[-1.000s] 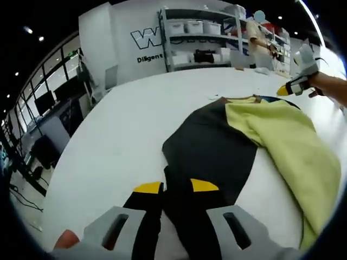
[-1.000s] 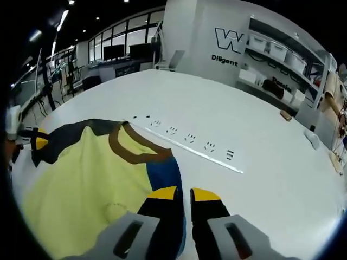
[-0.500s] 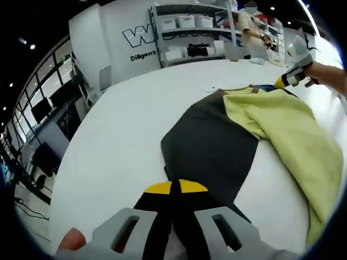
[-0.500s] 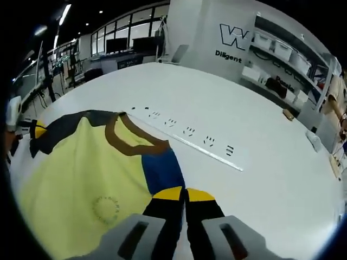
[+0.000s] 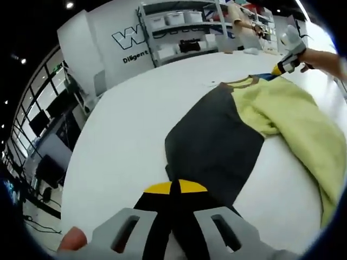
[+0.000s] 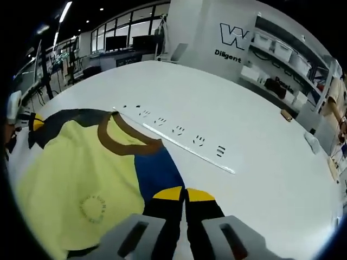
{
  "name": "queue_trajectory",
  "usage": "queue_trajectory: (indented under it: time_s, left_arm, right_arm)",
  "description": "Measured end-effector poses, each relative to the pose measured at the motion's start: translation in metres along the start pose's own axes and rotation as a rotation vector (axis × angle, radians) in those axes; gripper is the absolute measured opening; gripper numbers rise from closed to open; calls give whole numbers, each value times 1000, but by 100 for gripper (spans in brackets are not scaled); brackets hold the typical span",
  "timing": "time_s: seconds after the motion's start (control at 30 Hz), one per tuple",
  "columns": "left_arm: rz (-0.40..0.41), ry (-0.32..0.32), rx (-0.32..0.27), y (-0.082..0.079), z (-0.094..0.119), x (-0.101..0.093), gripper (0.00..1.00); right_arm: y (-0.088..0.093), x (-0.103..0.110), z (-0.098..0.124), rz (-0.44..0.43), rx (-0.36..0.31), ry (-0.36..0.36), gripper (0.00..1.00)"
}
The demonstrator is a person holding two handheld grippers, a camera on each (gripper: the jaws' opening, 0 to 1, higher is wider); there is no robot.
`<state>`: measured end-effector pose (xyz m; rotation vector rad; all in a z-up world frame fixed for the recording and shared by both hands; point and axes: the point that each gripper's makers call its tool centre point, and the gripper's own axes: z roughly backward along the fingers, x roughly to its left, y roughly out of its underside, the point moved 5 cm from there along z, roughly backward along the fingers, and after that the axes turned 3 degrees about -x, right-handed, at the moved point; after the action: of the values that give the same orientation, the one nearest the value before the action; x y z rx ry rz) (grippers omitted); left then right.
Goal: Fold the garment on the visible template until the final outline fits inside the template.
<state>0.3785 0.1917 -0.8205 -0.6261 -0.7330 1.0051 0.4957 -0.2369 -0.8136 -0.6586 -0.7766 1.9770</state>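
Observation:
A shirt with a yellow body, brown collar, black left side and blue right sleeve lies on the white table. My left gripper is shut on the black sleeve end. The right gripper is shut on the blue sleeve's edge; it also appears far off in the left gripper view. The left gripper shows at the left edge of the right gripper view. A clear template strip with dark marks lies past the collar.
Shelving with white bins and a wall with lettering stand behind the table. A person stands by the shelves. Small items lie near the far table edge. Desks and monitors line the window side.
Both grippers went from open to shut on the sleeve ends. The shirt has spread flatter, with the yellow body pulled taut and the collar shifted slightly left in the right gripper view.

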Motion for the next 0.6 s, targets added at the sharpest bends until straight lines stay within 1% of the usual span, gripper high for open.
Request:
queue_trajectory:
  time_s: [0.17,0.37,0.6]
  left_arm:
    - [-40,-15,6,0,-2,6,0]
    - [-31,-21,6,0,-2,5,1]
    - [-44,-25,-4,-1,-4,6,2]
  right_arm:
    - [0,-2,-2,-2,-3,3,0]
    - [2,-1,-5,-2,-3,7,0]
    - [5,1,-10,-5,5,10,0]
